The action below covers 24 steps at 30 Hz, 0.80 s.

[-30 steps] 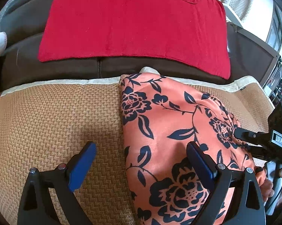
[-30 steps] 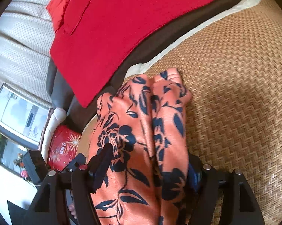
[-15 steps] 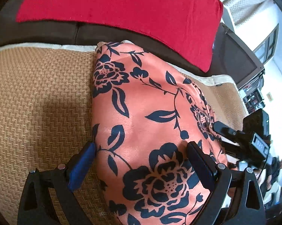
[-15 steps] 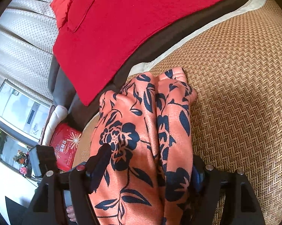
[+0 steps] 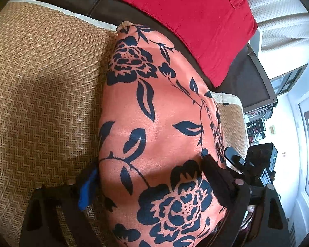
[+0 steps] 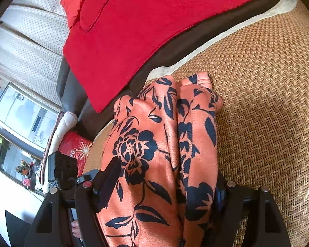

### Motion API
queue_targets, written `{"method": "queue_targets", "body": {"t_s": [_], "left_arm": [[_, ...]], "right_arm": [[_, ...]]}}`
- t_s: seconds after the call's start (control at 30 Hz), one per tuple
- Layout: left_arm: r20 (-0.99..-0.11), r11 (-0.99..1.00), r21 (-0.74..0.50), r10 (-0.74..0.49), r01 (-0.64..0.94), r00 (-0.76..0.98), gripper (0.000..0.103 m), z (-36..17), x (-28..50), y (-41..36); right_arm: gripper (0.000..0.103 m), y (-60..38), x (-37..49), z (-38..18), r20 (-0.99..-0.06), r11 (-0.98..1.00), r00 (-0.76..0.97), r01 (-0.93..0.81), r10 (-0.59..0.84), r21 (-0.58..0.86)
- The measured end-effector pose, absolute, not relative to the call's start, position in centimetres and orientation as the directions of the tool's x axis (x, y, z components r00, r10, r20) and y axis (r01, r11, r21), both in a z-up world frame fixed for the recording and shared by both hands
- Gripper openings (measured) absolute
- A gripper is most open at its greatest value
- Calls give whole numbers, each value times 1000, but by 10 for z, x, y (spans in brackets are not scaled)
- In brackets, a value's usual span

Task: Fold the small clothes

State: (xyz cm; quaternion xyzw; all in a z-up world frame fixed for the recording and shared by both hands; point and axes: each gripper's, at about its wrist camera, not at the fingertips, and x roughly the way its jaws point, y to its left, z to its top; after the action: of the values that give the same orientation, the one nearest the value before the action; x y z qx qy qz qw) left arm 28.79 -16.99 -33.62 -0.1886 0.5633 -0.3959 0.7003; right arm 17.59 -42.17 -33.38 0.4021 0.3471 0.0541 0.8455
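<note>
An orange garment with a dark blue flower print (image 5: 154, 127) lies on the woven tan mat (image 5: 41, 92), folded lengthwise. It also shows in the right wrist view (image 6: 154, 154). My left gripper (image 5: 152, 181) is open, its jaws wide on either side of the garment's near end; the cloth covers most of the left finger. My right gripper (image 6: 164, 185) is open too, straddling the garment's other end, with cloth bunched between the fingers. The right gripper shows at the right edge of the left wrist view (image 5: 249, 164).
A red cloth (image 5: 185, 10) drapes over the dark brown sofa back (image 5: 105, 6) behind the mat. A red box (image 6: 76, 150) and a cream cushion (image 6: 62, 125) sit past the mat's end. Bare mat (image 6: 267, 123) spreads beside the garment.
My left gripper has moved right and over the garment, from straddling its left edge to straddling its near end. The right gripper has stayed in place around the other end.
</note>
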Motion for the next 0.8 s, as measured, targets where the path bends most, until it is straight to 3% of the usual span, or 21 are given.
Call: {"method": "queue_targets", "body": {"t_s": [0.3, 0.37, 0.53, 0.8], "left_arm": [[-617, 603, -693, -779, 395, 107, 56, -323, 281, -160], [-616, 608, -683, -777, 404, 128, 52, -319, 282, -159], [-621, 630, -654, -763, 419, 180, 48, -312, 281, -154], [-615, 661, -596, -741, 456, 270, 45, -293, 277, -138]], "right_arm": [[77, -389, 186, -330, -581, 763, 753, 168, 310, 625], [72, -382, 189, -329, -596, 788, 752, 173, 282, 591], [49, -364, 191, -320, -599, 837, 772, 172, 212, 519], [39, -334, 193, -301, -549, 874, 823, 152, 147, 462]]}}
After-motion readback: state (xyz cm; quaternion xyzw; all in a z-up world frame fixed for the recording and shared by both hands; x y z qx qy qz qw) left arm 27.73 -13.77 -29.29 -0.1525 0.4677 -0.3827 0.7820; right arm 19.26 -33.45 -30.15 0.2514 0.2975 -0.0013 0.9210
